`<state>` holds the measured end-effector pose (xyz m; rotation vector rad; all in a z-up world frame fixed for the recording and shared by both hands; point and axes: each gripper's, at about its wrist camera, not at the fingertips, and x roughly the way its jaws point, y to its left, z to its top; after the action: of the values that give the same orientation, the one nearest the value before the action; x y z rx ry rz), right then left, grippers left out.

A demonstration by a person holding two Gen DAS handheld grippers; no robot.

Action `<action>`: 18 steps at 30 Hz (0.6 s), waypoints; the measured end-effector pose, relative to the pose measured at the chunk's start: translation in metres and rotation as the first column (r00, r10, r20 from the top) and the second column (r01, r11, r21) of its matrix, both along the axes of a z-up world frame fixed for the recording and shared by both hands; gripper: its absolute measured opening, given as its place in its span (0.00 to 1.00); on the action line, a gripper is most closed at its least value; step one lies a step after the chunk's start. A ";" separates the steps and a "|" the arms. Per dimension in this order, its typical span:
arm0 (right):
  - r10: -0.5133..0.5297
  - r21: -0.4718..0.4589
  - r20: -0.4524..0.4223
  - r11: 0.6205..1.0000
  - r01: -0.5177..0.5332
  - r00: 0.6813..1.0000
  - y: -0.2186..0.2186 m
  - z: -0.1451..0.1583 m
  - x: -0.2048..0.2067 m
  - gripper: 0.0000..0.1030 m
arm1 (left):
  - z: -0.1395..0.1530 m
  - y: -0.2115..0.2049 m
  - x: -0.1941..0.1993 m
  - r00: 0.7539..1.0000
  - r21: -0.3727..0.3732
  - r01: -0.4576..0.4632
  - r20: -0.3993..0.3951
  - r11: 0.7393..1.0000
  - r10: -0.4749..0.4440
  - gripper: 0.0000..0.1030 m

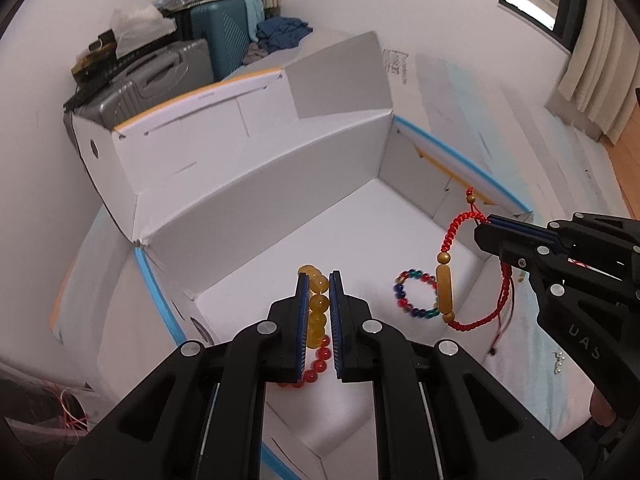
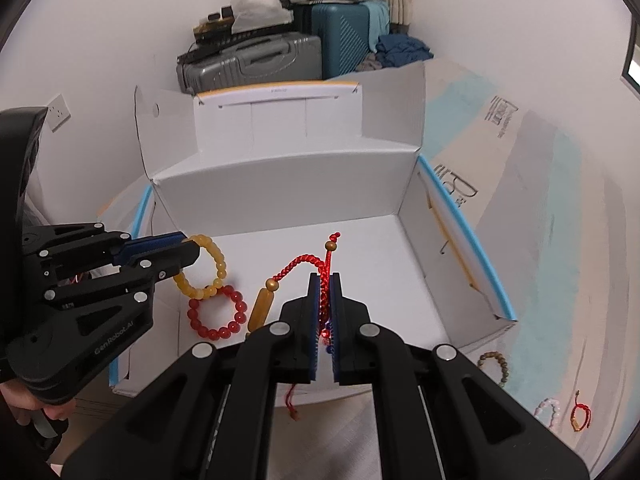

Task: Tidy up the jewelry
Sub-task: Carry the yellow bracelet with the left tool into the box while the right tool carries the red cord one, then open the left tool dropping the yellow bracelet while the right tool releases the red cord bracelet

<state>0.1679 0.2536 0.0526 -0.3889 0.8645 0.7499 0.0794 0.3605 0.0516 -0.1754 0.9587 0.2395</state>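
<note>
Both claws are over the open white cardboard box (image 2: 280,196), which serves as the landmark. Left gripper (image 1: 319,280): jaws closed on the yellow bead bracelet (image 1: 316,304); the beads run up between the blue pads, the top loop poking out past the fingertips, above the box floor near its left wall. In the right wrist view the same yellow bead bracelet (image 2: 218,268) hangs as a loop from the left claw's tip (image 2: 188,252). The red bead bracelet (image 2: 218,314) lies on the box floor directly beneath that loop, overlapping it in the view; contact between the two cannot be confirmed. Right gripper (image 2: 325,280): jaws clamped on the red braided cord bracelet (image 2: 304,260). The cord passes between the pads, arcs out to the left of the fingertips, and carries a long gold tube bead (image 2: 260,308) hanging below, over the middle of the box floor. A knotted cord end with a small gold bead sticks up past the fingertips. The multicolour bead bracelet (image 1: 416,294) lies flat on the box floor, toward the right wall, behind the hanging gold tube in the left wrist view. Outside the box, on the surface beyond its right wall: a brown bead bracelet (image 2: 496,366), a pale pink bead bracelet (image 2: 548,412) and a small red cord bracelet (image 2: 580,416). Grey and teal suitcases (image 2: 304,52) stand behind the box against the wall.
</note>
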 end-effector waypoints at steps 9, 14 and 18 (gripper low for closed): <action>0.008 -0.030 -0.045 0.999 -0.010 0.999 0.023 -0.028 0.007 0.04 | -0.024 0.016 0.000 0.999 -0.020 -0.012 -0.036 1.000 0.011 0.09; 0.008 -0.039 -0.053 0.999 -0.010 0.999 0.032 -0.035 0.009 0.04 | -0.033 0.019 0.000 0.999 -0.031 -0.018 -0.048 0.999 0.017 0.09; 0.007 -0.060 -0.065 0.998 -0.011 0.998 0.036 -0.045 0.009 0.04 | -0.039 0.018 -0.001 0.998 -0.034 -0.019 -0.062 0.999 0.017 0.09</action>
<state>0.1771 0.2895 0.0072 -0.4240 0.9484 0.7492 0.0787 0.3780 0.0123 -0.2091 1.0233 0.2459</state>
